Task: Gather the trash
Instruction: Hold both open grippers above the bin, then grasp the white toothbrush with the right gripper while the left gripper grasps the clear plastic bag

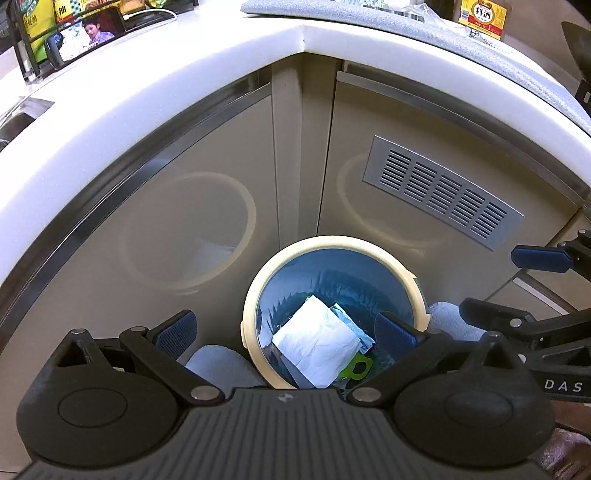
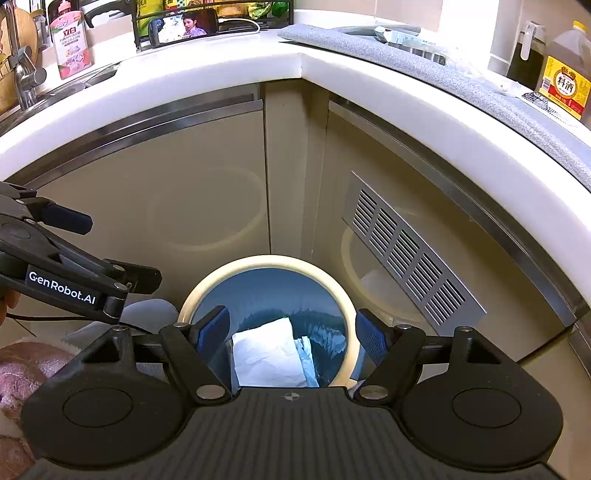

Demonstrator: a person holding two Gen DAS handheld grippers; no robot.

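Observation:
A round trash bin (image 1: 413,280) with a cream rim and a blue liner stands on the floor in the corner of the cabinets; it also shows in the right wrist view (image 2: 273,261). Inside it lie a white crumpled paper (image 1: 317,343), a pale blue wrapper (image 1: 351,325) and a green plastic piece (image 1: 358,369). The paper also shows in the right wrist view (image 2: 266,354). My left gripper (image 1: 286,330) is open and empty above the bin. My right gripper (image 2: 291,332) is open and empty above the bin, and shows at the right edge of the left wrist view (image 1: 517,280).
A white L-shaped countertop (image 2: 303,62) runs above beige cabinet doors with a metal vent grille (image 2: 406,254). On the counter are a grey mat (image 2: 424,62), a phone (image 2: 184,26), bottles (image 2: 563,85) and a sink tap (image 2: 26,74). Slippered feet (image 1: 221,362) stand beside the bin.

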